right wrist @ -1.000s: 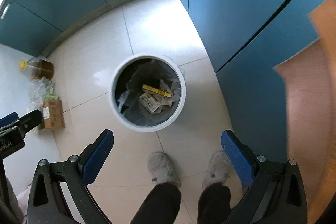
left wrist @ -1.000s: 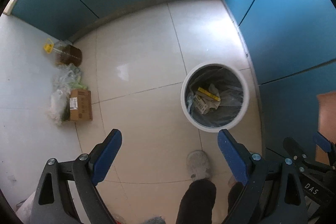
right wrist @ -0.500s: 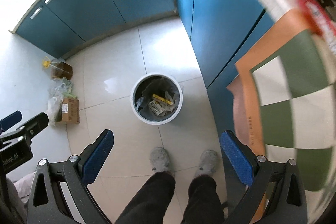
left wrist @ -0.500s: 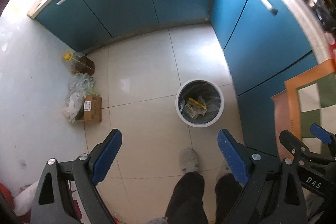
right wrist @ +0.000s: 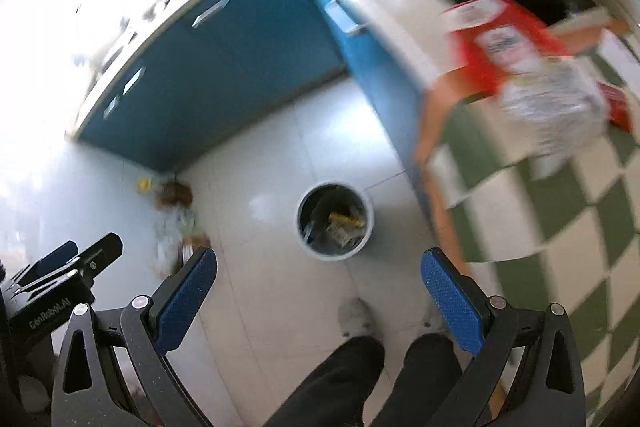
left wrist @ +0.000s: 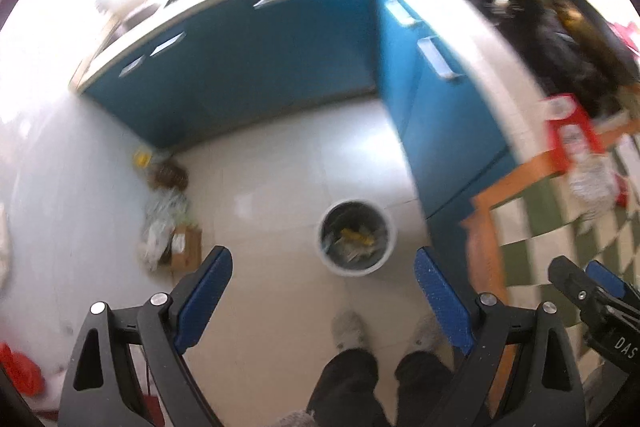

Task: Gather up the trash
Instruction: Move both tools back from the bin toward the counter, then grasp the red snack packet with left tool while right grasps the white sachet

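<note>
Over the preceding second both wrist cameras rose well away from the floor. The white waste bin (left wrist: 357, 237), which had filled much of each view, shrank to a small ring on the tiled floor, and the worktop beside the blue cabinets (left wrist: 256, 67) came into view on the right. Both views were motion-blurred.

The left gripper (left wrist: 322, 301) and the right gripper (right wrist: 318, 289) were released, jaws spread wide, with nothing between the blue pads. The bin stood on the floor ahead of the person's slippers (left wrist: 349, 329) and held yellow and pale packaging.

A red-and-white carton (right wrist: 500, 43) with a crumpled white wrapper just beside it (right wrist: 556, 107) lay on the green-and-white checked cloth (right wrist: 560, 207) at the far right. These were probably the next trash to collect.

Judgement: the drop into the bin appeared complete and the grippers were being raised toward the worktop. Further litter, a cardboard box (left wrist: 185, 251) and plastic bags (left wrist: 162, 211), lay against the left wall.
</note>
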